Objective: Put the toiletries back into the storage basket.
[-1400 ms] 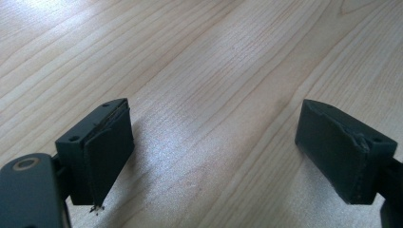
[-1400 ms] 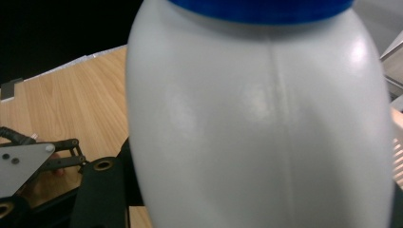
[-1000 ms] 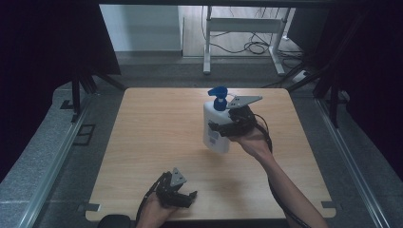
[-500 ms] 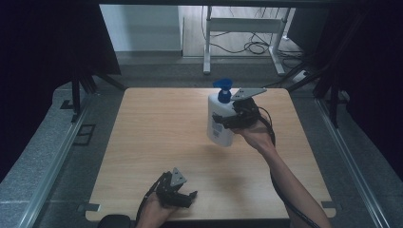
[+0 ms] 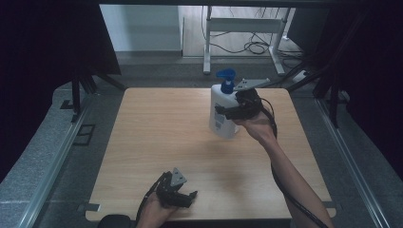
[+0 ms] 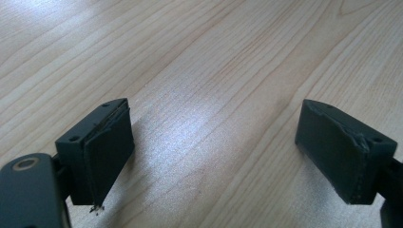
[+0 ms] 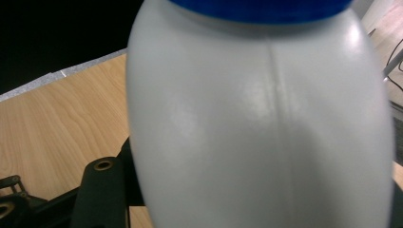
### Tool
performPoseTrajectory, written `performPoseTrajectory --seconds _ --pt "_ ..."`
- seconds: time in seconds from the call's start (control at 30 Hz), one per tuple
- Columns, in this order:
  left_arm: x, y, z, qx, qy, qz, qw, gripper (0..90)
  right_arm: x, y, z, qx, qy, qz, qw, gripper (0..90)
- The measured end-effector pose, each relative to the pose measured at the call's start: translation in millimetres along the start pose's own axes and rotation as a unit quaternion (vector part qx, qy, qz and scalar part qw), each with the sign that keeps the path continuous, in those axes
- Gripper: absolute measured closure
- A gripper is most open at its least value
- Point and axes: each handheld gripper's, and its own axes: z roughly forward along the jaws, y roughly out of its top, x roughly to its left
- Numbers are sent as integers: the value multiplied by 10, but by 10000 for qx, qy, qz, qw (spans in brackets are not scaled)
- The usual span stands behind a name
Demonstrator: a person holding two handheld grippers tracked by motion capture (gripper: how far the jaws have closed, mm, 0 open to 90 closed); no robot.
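A white pump bottle (image 5: 221,110) with a blue pump head (image 5: 226,80) is held upright above the far right part of the wooden table (image 5: 157,137). My right gripper (image 5: 227,113) is shut on its body from the right side. In the right gripper view the white bottle (image 7: 256,118) stands close against the camera, with its blue collar (image 7: 259,9) at the top. My left gripper (image 5: 183,198) rests near the table's front edge, open. In the left gripper view, the left gripper (image 6: 214,152) has its jaws wide apart over bare wood.
Grey floor mats (image 5: 43,152) flank the table on both sides. A white metal frame (image 5: 242,28) and loose cables (image 5: 256,46) lie on the floor beyond the far edge. Dark curtains (image 5: 43,38) close off the left and right.
My right gripper has carried the bottle a little upward and toward the table's far edge. The left gripper has stayed where it was.
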Motion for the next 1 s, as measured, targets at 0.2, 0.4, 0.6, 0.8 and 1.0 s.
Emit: performPoseTrajectory --seconds 0.2,0.4,0.6,0.8,1.0 --pt "0 0 0 0 0 1 10000 119 -63 49 -3 -18 -71 0 10000 378" --pt "0 0 0 1 -1 1 10000 119 -125 89 -14 -31 -154 14 9999 378" --pt "-2 1 -1 8 3 -11 10000 119 -222 147 -41 -81 -254 45 9996 378" --pt "-2 2 -1 8 7 -9 10000 119 -306 188 -48 -97 -366 45 9993 378" --pt "-2 2 1 0 5 -8 10000 119 -372 217 -44 -129 -408 49 9991 378"
